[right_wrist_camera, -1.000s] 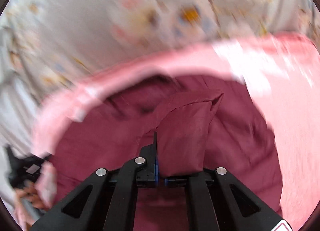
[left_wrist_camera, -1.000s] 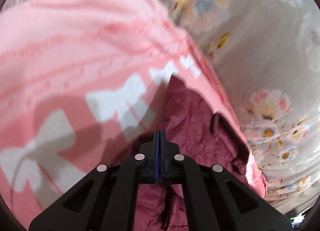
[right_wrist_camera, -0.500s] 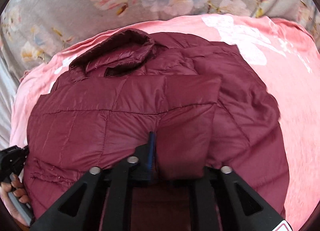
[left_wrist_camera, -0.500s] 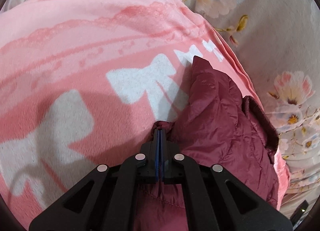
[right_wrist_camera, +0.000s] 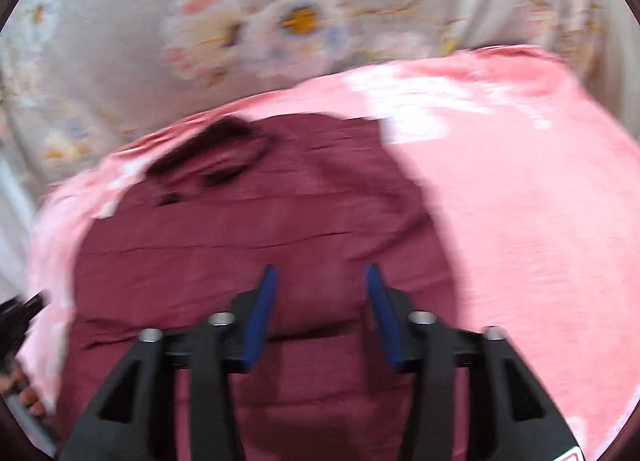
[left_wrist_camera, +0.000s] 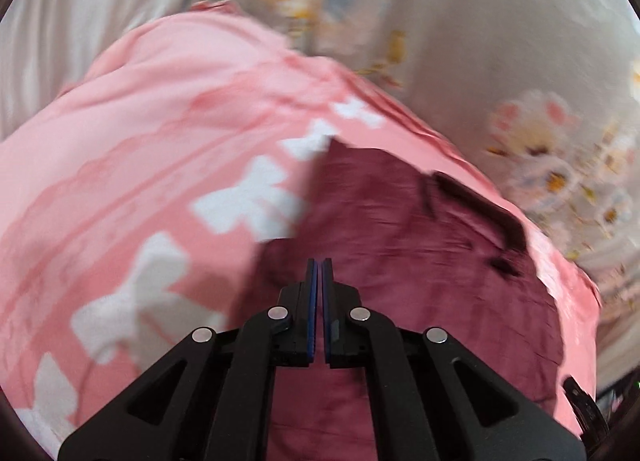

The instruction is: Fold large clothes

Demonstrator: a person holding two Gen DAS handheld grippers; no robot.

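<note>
My left gripper (left_wrist_camera: 319, 265): blue pads pressed nearly together, nothing visibly caught between them. My right gripper (right_wrist_camera: 322, 273): jaws spread wide, empty. Maroon quilted jacket (right_wrist_camera: 256, 237): lying spread beneath both grippers, collar end (right_wrist_camera: 224, 149) farthest from me. Pink blanket with white bow print (left_wrist_camera: 160, 165): under the jacket, reaching past it. Grey floral sheet (right_wrist_camera: 248, 25): beyond the blanket's edge; both views blurred.

pink blanket (left_wrist_camera: 152, 109) w/ white bows, grey floral sheet (right_wrist_camera: 120, 21)
</note>
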